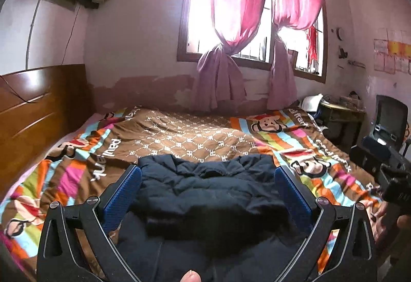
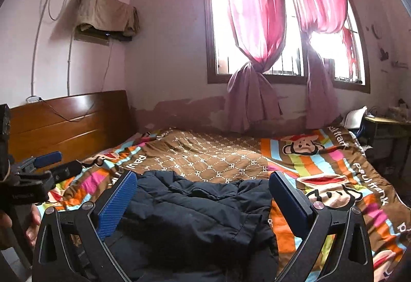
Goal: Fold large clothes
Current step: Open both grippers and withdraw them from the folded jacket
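A dark navy puffer jacket (image 1: 210, 192) lies crumpled on the near part of the bed; it also shows in the right wrist view (image 2: 200, 207). My left gripper (image 1: 208, 174) is open and empty, its blue pads wide apart above the jacket. My right gripper (image 2: 203, 179) is open and empty too, held over the jacket's right half. The right gripper's body shows at the right edge of the left wrist view (image 1: 385, 166). The left gripper shows at the left edge of the right wrist view (image 2: 48, 166), its jaws apart.
The bed carries a brown and striped cartoon-monkey quilt (image 1: 195, 138). A wooden headboard (image 1: 38, 107) stands at the left. A window with pink curtains (image 1: 246, 12) is behind the bed. A cluttered desk (image 1: 341, 110) and a black chair (image 1: 390, 122) stand at the right.
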